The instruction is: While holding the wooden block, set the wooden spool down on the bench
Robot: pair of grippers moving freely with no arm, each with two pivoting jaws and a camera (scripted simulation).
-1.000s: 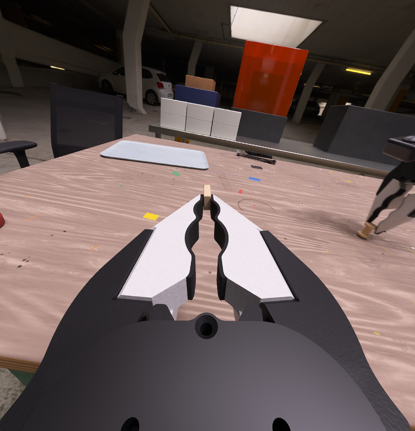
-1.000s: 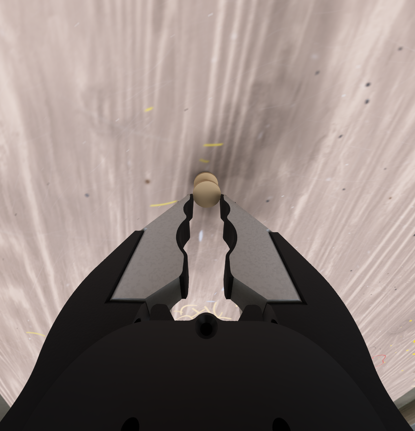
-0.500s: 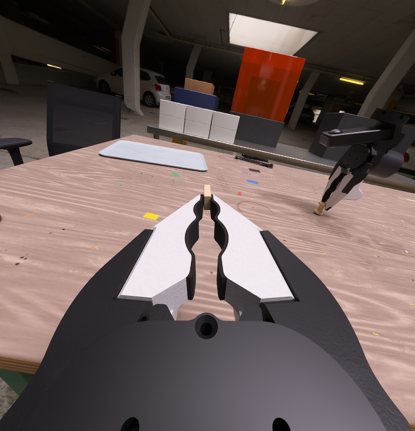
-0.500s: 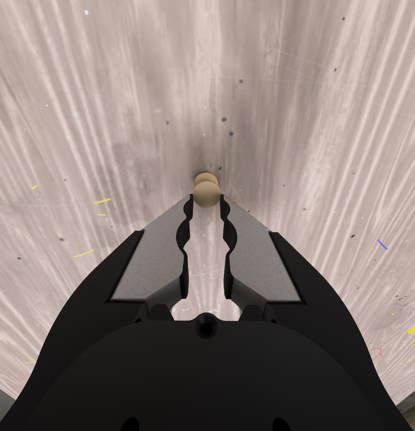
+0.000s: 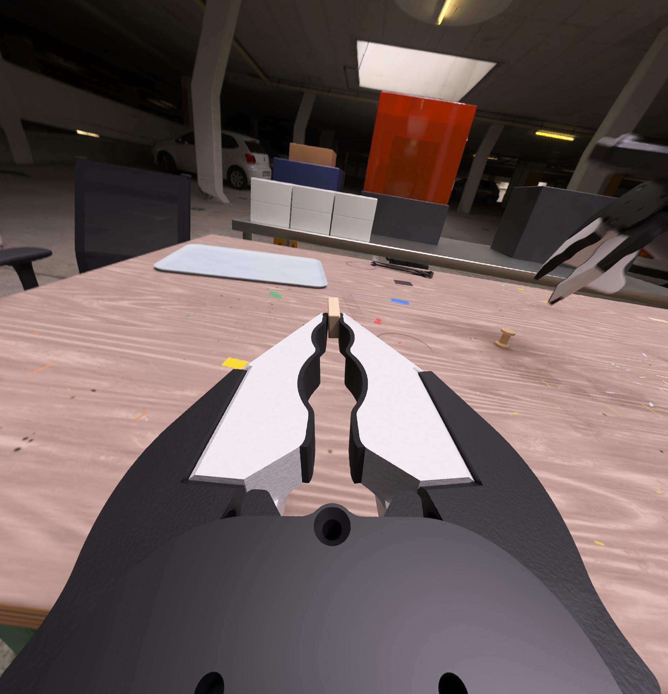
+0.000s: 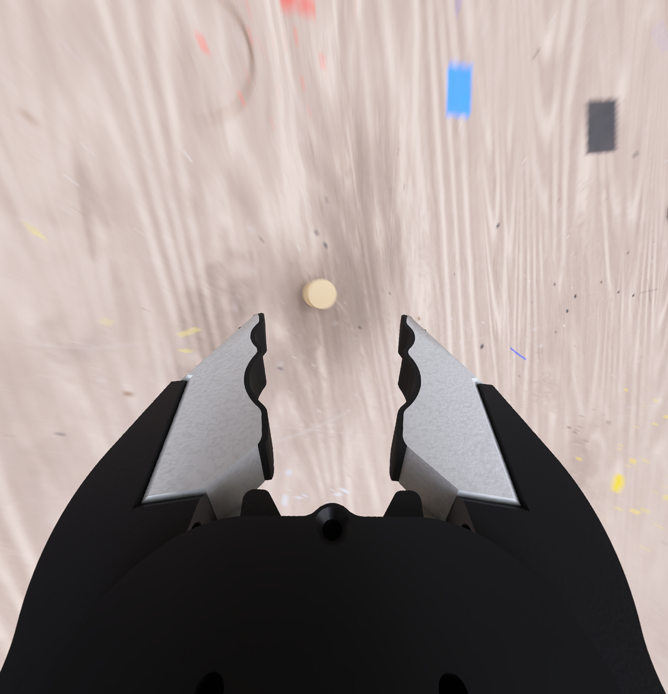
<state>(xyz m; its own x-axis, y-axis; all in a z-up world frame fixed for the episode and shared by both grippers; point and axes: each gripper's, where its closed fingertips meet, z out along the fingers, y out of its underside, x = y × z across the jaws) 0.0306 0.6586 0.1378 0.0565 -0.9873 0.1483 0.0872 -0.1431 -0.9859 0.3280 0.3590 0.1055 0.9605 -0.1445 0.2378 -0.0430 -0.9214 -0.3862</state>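
My left gripper (image 5: 333, 323) is shut on a small pale wooden block (image 5: 333, 314), held at its fingertips above the wooden bench (image 5: 137, 356). The wooden spool (image 5: 505, 337) rests on the bench at the right, tilted on its side. In the right wrist view the spool (image 6: 319, 294) shows end-on, just beyond the fingertips. My right gripper (image 6: 332, 326) is open and empty, raised above the spool. It also shows in the left wrist view (image 5: 550, 289), blurred, at the right edge, up and right of the spool.
A pale grey mat (image 5: 246, 264) lies at the bench's far left. A black chair (image 5: 129, 210) stands beyond the left edge. White boxes (image 5: 309, 208), a red cylinder (image 5: 418, 146) and dark bins (image 5: 542, 221) stand on a shelf behind. A black tool (image 5: 403, 264) lies near the far edge.
My right gripper has opened, let go of the spool and risen away from it. The spool now lies on the bench. My left gripper still holds the block.
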